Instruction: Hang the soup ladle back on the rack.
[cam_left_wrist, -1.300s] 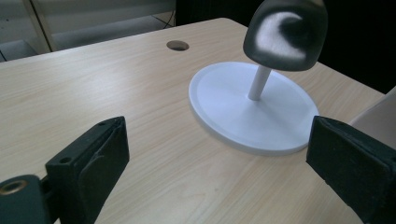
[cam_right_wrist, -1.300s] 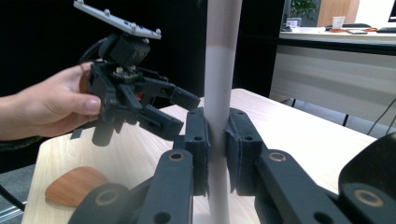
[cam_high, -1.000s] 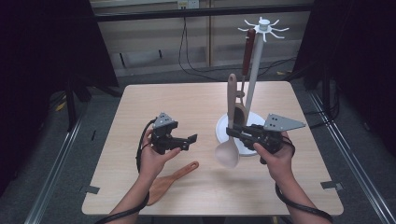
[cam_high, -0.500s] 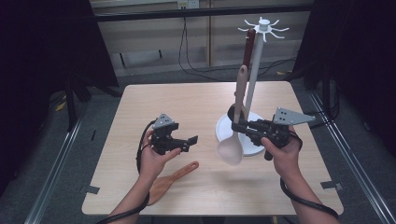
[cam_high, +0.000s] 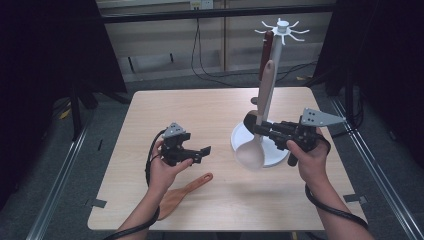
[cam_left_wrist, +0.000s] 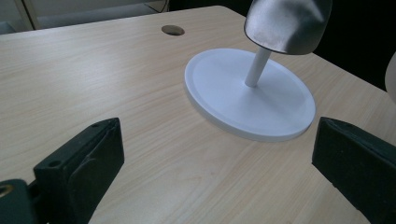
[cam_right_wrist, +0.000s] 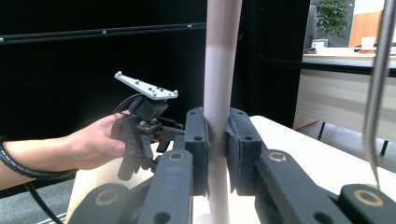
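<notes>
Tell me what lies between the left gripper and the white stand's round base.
Only bare wooden table. In the left gripper view, the left gripper's open jaws frame plain tabletop up to the stand base; the high view agrees.

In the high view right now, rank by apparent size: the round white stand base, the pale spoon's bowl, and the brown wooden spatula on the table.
1. Round white stand base, partly covered by the spoon.
2 and 3. Brown wooden spatula and pale spoon's bowl: too close to rank, since the left forearm hides part of the spatula.
</notes>
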